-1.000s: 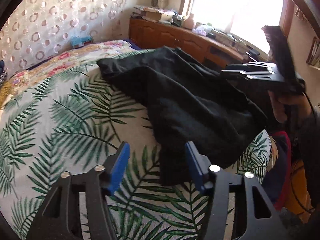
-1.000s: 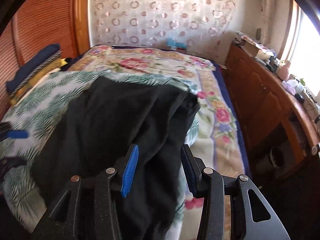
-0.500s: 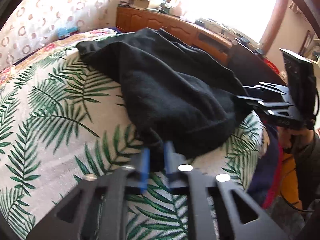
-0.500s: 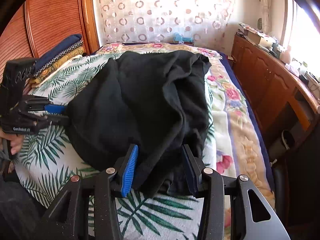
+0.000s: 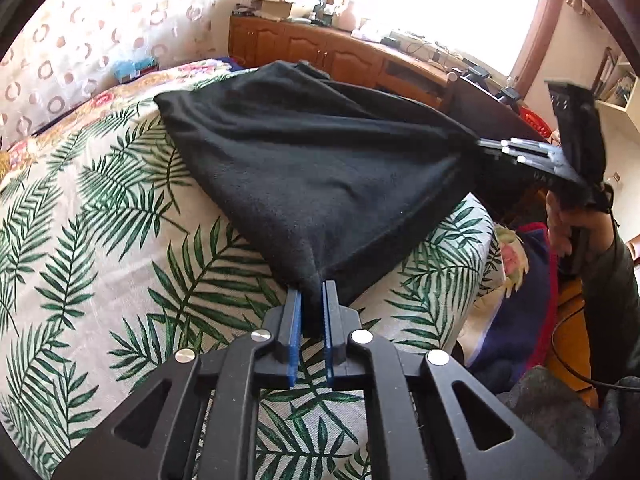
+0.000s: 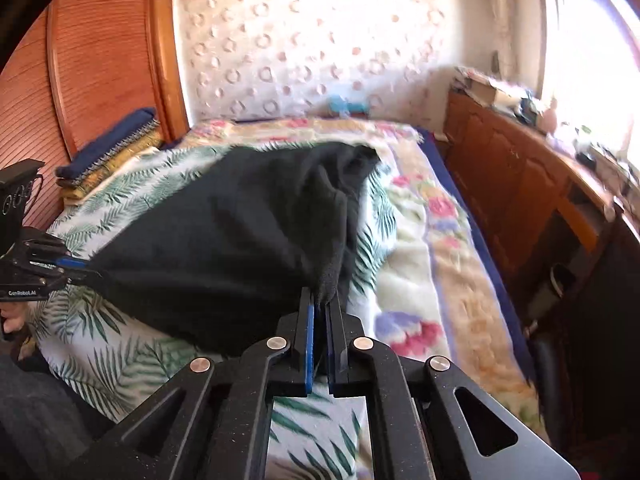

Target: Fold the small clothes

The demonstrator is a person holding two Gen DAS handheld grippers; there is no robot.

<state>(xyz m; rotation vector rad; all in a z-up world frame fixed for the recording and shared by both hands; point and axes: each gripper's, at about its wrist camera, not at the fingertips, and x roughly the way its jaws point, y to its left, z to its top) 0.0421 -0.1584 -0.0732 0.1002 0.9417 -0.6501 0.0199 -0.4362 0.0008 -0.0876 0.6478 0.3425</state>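
Observation:
A black fleece garment [image 5: 320, 168] lies stretched over the palm-leaf bedspread [image 5: 120, 240]. My left gripper [image 5: 313, 296] is shut on its near corner, the cloth bunched between the blue pads. In the left wrist view my right gripper [image 5: 486, 148] pinches the opposite corner at the right, held by a hand [image 5: 572, 224]. From the right wrist view, the garment [image 6: 240, 232] spreads leftward from my right gripper [image 6: 321, 305], which is shut on a pinched fold. The left gripper [image 6: 76, 266] shows at the far left, gripping the other corner. The near hem is pulled taut between both grippers.
A wooden cabinet [image 6: 520, 184] cluttered with items runs along the bed's right side under a bright window. A wooden headboard [image 6: 100, 60] and stacked folded cloths [image 6: 108, 148] sit at the left. A floral blanket [image 6: 432, 248] covers the bed's right edge.
Both grippers went from open to shut on the garment's near corners, the left first. They then drew apart, pulling the crumpled cloth taut and lifting its near edge.

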